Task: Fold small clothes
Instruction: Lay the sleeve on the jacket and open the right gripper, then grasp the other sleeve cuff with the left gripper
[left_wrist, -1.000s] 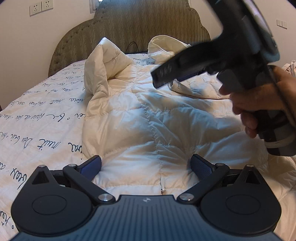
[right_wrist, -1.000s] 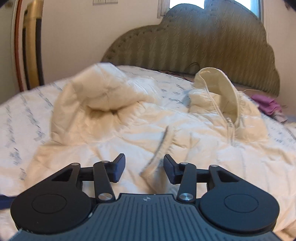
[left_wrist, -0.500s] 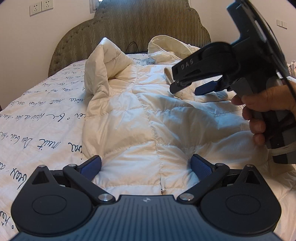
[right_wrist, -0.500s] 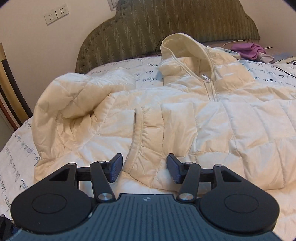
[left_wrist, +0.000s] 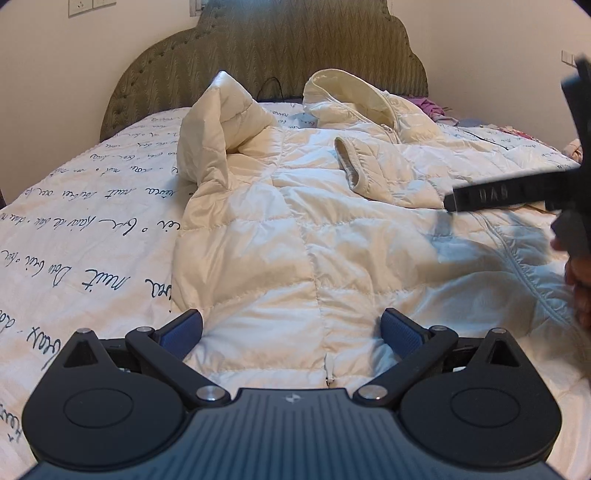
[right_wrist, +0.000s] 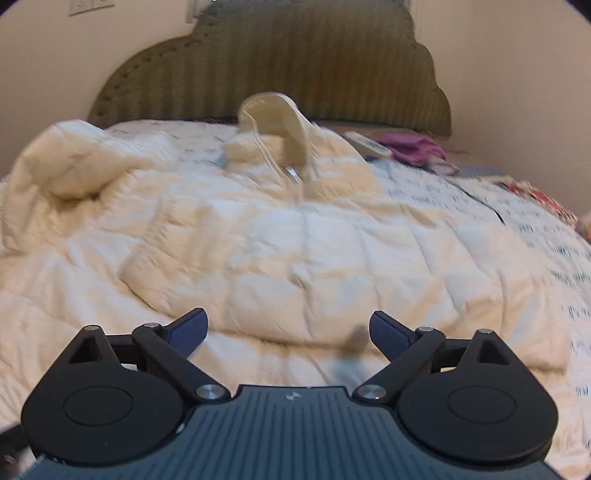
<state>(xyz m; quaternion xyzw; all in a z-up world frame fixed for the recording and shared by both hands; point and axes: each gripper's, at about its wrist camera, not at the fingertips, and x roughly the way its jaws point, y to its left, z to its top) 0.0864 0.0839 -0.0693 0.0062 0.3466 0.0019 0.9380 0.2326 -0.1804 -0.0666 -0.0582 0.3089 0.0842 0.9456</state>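
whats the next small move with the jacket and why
Probably bring the left gripper to the bunched-up sleeve and fold it across the chest. The cream jacket lies zipped and face up on the bed, and one sleeve already lies folded over the front. The other is heaped beside the hood. Both grippers, the right gripper too, are open and hold nothing.
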